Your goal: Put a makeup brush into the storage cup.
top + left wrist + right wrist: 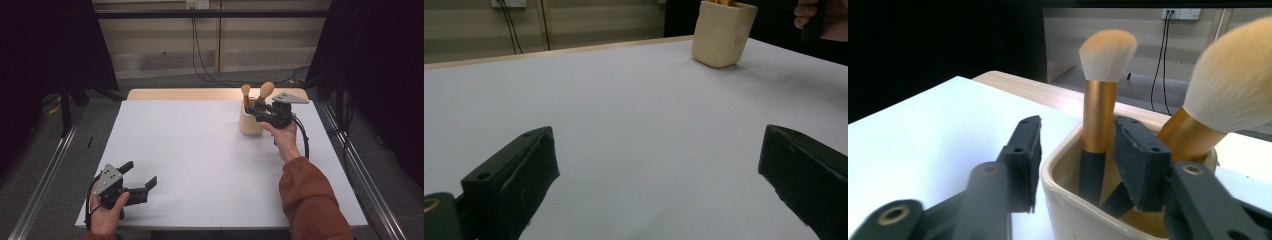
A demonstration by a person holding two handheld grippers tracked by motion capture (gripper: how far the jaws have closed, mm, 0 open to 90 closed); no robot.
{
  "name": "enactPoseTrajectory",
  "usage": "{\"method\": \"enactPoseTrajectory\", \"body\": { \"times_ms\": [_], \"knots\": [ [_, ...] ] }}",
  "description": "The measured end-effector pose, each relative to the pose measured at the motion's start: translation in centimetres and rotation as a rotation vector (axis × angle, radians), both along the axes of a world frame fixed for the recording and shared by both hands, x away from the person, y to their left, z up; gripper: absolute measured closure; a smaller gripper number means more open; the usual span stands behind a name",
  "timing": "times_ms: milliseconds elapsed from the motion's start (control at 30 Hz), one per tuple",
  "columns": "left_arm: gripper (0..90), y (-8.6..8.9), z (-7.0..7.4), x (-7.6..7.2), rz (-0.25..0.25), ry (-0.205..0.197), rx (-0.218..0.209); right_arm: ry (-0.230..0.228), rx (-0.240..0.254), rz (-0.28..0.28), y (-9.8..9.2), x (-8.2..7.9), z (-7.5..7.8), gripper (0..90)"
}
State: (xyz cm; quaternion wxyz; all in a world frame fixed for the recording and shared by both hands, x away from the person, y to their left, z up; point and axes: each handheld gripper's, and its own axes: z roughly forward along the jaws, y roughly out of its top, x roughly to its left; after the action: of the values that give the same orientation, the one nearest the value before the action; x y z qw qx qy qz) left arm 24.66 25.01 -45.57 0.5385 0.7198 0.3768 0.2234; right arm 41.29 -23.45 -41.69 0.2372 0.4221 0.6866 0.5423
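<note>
The table (200, 160) is seen from a fixed camera above its near edge, aimed forward and down, with the floor and back wall taken in beyond. A low, level look across the tabletop toward the cream cup (722, 32) in the distance is given by the left gripper view, whereas the same cup (1068, 200) and its two brushes (1100, 100) are seen at very close range in the right gripper view, so the cup (249, 122) is shared by all three

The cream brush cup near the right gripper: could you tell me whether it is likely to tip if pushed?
The cream cup looks squat, so probably steady. The two brushes rise above its rim and lean, so a high nudge might tip it. Its glossy wall could slip between pads.
</note>
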Motion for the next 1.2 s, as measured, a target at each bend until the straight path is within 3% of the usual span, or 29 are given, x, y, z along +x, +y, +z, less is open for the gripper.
{"method": "enactPoseTrajectory", "body": {
  "times_ms": [300,533,633,700,800,900,1067,1200],
  "knots": [
    [2.3,0.0,0.0,0.1,0.003,0.001,0.001,0.012,-0.005,0.000,-0.4,-1.1,0.6,24.2],
    [2.3,0.2,0.0,-0.1,0.013,-0.007,0.001,0.018,0.028,0.020,-1.1,-2.1,0.1,5.0],
    [2.3,0.2,0.1,-0.2,0.009,-0.009,0.000,0.033,0.058,0.037,-1.4,-2.7,0.1,4.0],
    [2.4,0.2,0.1,-0.3,0.008,-0.010,-0.002,0.012,0.056,0.052,-1.4,-3.2,0.3,4.1],
    [2.3,0.3,0.1,-0.3,0.012,-0.014,-0.005,0.021,0.059,0.055,-1.5,-3.8,0.4,4.4],
    [2.4,0.4,0.1,-0.3,0.015,-0.014,-0.005,0.028,0.044,0.017,-1.7,-4.5,0.5,4.3],
    [2.4,0.4,0.1,-0.4,0.016,-0.013,-0.008,-0.009,0.025,-0.021,-2.1,-5.6,0.2,4.3],
    [2.3,0.4,0.2,-0.4,0.018,-0.014,-0.010,-0.024,0.039,-0.031,-2.4,-6.5,-0.1,2.2]
  ]
}}
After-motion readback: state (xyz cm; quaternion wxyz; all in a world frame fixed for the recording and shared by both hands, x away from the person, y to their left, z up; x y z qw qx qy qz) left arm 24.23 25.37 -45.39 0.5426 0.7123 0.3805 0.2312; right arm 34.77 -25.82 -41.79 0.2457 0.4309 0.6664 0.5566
